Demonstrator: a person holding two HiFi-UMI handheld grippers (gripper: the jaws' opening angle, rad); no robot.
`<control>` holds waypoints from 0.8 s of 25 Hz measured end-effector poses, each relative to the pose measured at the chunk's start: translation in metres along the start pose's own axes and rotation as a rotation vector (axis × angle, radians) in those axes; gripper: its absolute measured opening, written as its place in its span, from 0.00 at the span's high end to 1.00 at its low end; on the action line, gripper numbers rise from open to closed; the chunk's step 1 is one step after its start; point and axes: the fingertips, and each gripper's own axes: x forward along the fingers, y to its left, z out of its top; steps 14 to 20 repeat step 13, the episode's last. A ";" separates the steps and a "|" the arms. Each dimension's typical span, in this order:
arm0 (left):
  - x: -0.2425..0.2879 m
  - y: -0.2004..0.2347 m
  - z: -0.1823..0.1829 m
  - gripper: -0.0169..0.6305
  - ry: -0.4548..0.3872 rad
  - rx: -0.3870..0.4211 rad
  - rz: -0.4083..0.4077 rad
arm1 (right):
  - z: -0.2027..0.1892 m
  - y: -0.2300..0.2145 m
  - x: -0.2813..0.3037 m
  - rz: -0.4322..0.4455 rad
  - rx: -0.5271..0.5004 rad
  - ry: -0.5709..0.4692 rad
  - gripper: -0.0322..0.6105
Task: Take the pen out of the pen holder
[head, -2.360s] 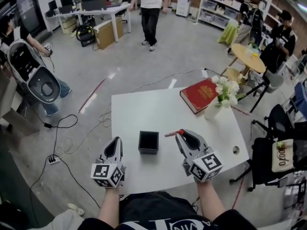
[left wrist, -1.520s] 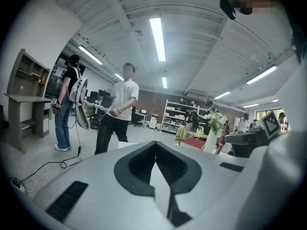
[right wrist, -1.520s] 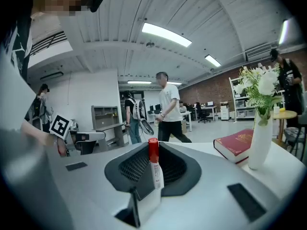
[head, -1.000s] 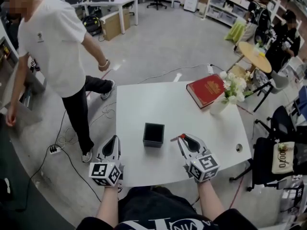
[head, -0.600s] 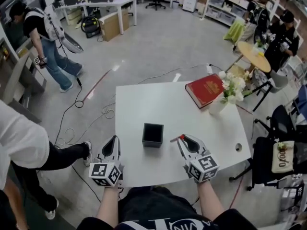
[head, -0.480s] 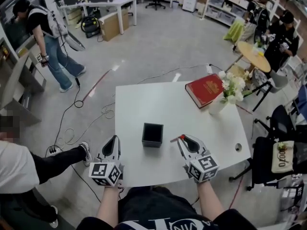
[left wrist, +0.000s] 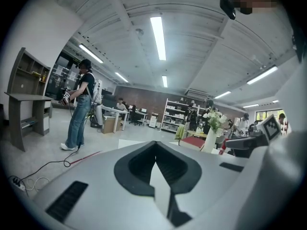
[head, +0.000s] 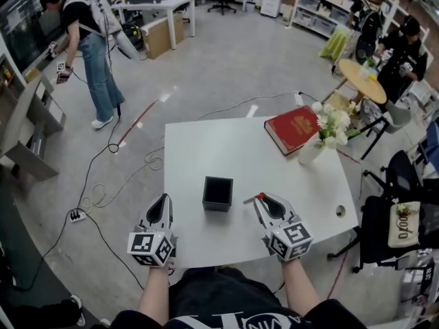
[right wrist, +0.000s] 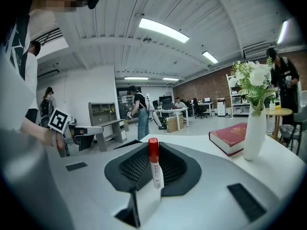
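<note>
Right gripper (head: 260, 199) is clamping the red-capped pen (right wrist: 153, 166), clear of the holder. Left gripper (head: 162, 199) is sitting closed, empty. Black pen holder (head: 217, 193) is standing between them on the white table (head: 226, 149). Red book (head: 293, 130) is lying at the far corner.

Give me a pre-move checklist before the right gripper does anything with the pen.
1. Red-capped white pen clamped in right gripper: ok, pen stands upright between the closed fingers.
2. Pen clear of black square pen holder: ok, it is outside the holder, to its right in the head view.
3. Holder upright on white table: ok.
4. Left gripper out of the way: ok, shut, empty, apart from the holder.
5. Bare table ahead for a set-down: ok, open surface before the red hardcover book.
6. Holder empty: cannot tell, its inside is dark.
</note>
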 end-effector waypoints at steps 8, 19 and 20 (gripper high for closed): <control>0.000 0.002 0.002 0.98 0.000 0.000 0.000 | 0.001 0.002 0.001 0.002 0.002 0.002 0.84; 0.000 0.002 0.002 0.97 0.000 -0.008 0.003 | 0.000 0.002 0.001 0.006 0.011 -0.002 0.84; 0.000 0.002 0.002 0.97 0.000 -0.008 0.003 | 0.000 0.002 0.001 0.006 0.011 -0.002 0.84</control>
